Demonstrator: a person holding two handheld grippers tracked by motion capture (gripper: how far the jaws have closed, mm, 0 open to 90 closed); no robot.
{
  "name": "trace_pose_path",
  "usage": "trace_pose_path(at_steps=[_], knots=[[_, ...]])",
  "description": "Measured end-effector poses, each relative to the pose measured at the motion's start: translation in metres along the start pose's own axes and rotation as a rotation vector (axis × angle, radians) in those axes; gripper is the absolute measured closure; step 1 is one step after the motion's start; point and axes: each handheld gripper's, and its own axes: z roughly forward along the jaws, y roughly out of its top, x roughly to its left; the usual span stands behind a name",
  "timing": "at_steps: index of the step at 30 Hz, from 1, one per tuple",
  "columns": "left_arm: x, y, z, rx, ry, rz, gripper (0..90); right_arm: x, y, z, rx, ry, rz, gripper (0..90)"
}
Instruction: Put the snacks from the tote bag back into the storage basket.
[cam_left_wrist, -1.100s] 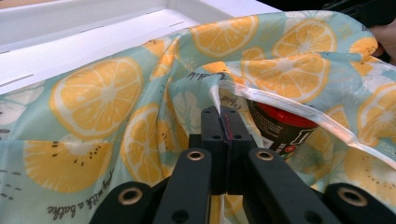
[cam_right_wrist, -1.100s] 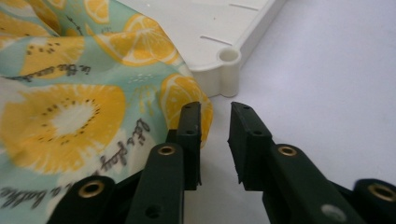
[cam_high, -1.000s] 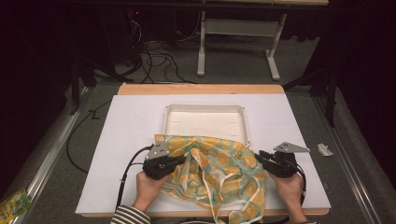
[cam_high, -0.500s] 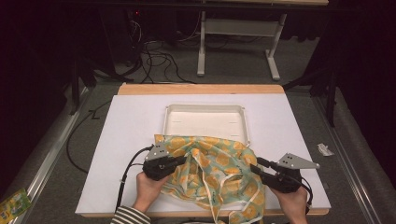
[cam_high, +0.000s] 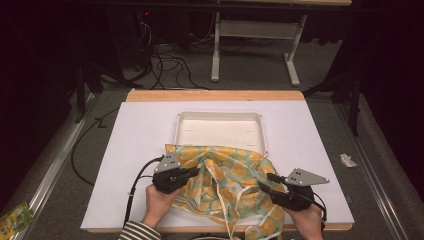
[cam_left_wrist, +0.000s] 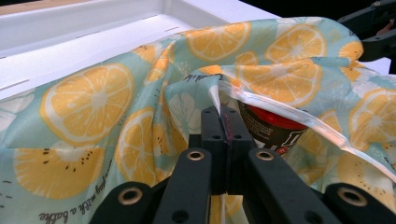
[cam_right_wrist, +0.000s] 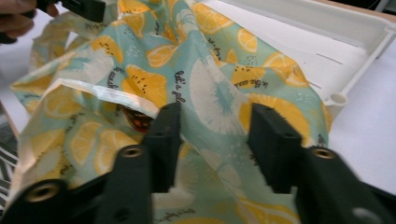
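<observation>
Here the white table (cam_high: 135, 150) carries a shallow white tray (cam_high: 220, 129) toward twelve o'clock, and a lemon-print cloth bag (cam_high: 227, 182) lies slumped at six o'clock with its far edge draped on the tray's near rim, apparently so the bag's contents can go into or come out of it. The left tongs (cam_left_wrist: 223, 122) at the bag's nine o'clock are clamped shut on its white-hemmed mouth, likely to hold the opening up, and a red-lidded jar (cam_left_wrist: 271, 127) shows inside. The right tongs (cam_right_wrist: 215, 140) at four o'clock stand half open, gripping nothing, their jaws having just narrowed a little as if about to take hold of the fabric seen between them.
</observation>
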Motion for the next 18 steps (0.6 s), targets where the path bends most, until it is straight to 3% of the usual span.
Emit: trace_pose_path(at_steps=[2,7,18], knots=[[-0.0002,0.0000,0.0002,-0.001,-0.001,-0.001,90.0,-0.0015,0.0012,0.0027,0.019,0.015,-0.007,76.8],[-0.0008,0.0002,0.0002,0.000,-0.003,0.003,90.0,-0.0021,0.0024,0.0056,0.027,0.029,-0.010,90.0],[-0.0015,0.0005,-0.0008,-0.004,0.002,0.008,89.5,-0.0028,0.0074,0.0063,0.015,0.023,-0.009,90.0]])
